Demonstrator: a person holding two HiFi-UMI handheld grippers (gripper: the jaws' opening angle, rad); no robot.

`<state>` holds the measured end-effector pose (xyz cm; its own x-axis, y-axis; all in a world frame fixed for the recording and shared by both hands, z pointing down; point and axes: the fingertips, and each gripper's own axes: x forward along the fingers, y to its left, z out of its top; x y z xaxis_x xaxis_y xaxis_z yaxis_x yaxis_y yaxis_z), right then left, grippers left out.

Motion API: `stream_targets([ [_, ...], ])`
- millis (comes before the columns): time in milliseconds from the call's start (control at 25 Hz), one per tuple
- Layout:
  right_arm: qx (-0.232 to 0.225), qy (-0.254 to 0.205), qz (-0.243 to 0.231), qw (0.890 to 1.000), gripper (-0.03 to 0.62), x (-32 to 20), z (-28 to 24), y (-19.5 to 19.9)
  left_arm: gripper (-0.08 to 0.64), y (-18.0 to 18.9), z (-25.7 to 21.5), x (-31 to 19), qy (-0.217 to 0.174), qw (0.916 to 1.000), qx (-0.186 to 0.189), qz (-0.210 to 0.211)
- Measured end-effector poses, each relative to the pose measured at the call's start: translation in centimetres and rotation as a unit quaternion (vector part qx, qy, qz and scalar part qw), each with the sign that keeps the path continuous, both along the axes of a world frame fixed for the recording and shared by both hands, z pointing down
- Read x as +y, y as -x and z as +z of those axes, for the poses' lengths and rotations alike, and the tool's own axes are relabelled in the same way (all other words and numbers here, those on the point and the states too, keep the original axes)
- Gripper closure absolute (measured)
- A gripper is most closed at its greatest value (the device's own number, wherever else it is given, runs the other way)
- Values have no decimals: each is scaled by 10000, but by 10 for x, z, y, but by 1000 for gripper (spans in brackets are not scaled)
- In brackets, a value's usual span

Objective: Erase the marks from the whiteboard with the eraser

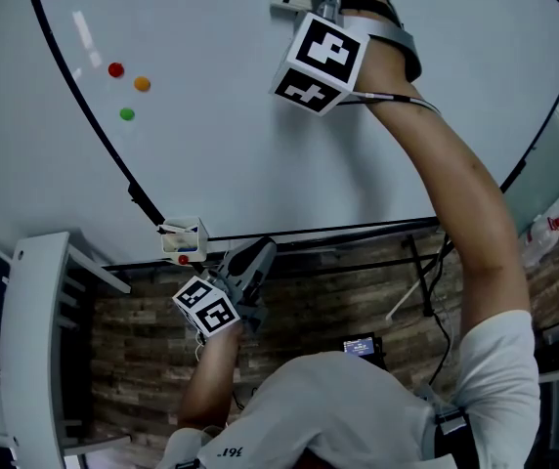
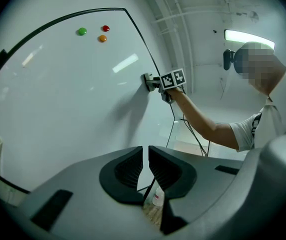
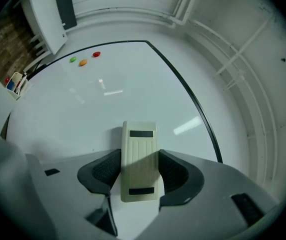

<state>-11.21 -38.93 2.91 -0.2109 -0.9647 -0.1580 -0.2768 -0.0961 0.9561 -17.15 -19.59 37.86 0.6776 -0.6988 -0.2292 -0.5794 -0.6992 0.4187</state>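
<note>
Since the eraser lies flat against the whiteboard near a framed edge, clamped by its sides in our right gripper, wiping can go on. Yet we see no pen marks left, only 3 coloured magnets, so we judge the job nearly done. Our left gripper hangs low, jaws almost together, holding nothing.

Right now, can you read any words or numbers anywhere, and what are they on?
No text here reads clearly enough to quote.
Whiteboard: no writing visible.
Eraser: two dark bars, no words.
Shirt print: too blurred to read.
Small screen: too small to read.
Bottle label: too small to read.
</note>
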Motion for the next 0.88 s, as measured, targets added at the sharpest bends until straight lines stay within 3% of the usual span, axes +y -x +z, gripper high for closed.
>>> stream_targets([
  [320,624,-147,73,9979,339,-1,53,9,523,-4,9,-3,67,9999,-39,74],
  [880,913,-44,1,9958,340,1,124,16,523,-4,21,-4,241,9997,3,96],
])
